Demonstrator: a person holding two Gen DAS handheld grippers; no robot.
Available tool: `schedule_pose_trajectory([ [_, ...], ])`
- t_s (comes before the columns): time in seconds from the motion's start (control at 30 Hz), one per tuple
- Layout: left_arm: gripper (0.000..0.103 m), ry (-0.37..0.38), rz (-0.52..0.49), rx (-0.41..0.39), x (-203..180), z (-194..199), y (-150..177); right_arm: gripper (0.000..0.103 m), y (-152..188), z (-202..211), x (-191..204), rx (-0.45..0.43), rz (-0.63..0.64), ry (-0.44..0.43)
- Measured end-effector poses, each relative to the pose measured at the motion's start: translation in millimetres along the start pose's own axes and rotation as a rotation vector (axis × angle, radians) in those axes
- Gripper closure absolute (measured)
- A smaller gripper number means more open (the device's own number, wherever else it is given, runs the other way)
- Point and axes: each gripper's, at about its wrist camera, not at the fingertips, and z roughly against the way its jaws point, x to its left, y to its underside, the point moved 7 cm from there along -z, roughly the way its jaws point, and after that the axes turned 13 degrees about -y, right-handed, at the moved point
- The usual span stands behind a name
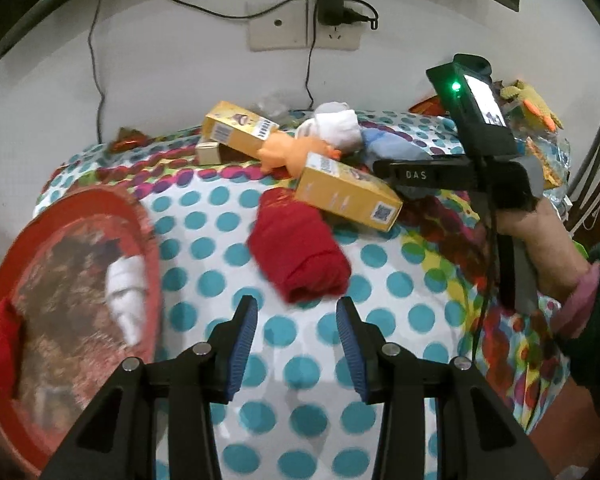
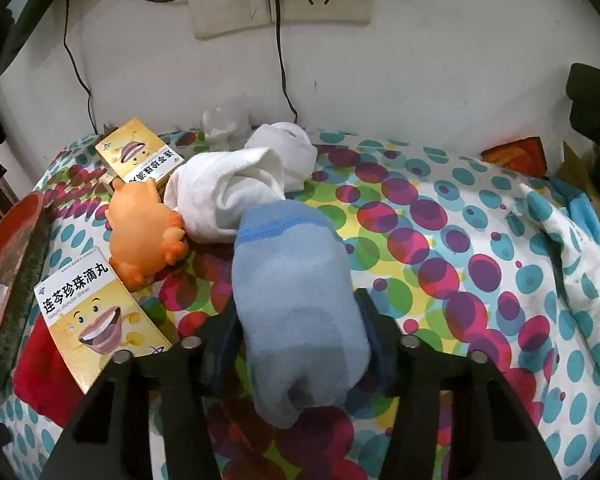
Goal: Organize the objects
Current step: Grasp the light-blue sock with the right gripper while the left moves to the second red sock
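Blue sock (image 2: 296,312) clamped in right gripper (image 2: 300,344); red tray (image 1: 150,240) holds white sock (image 1: 126,300).

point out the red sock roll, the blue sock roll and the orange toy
red sock roll (image 1: 300,248): left wrist view, middle of the bundle
blue sock roll (image 2: 296,304): right wrist view, middle of its upper side
orange toy (image 2: 140,224): right wrist view, its back
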Motion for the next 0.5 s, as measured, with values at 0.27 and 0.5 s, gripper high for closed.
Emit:
schedule_pose_trajectory([
  [0.27, 0.061, -0.022, -0.003, -0.016, -17.0, -25.6, -25.7, 0.072, 12.1, 16.7, -1.7, -0.014, -0.009, 0.050],
  [0.5, 0.061, -0.018, 0.015, -0.019, -24.1, -43.8, -39.4, 0.072, 27.4, 25.9, -3.7, -0.013, -0.036, 0.032],
])
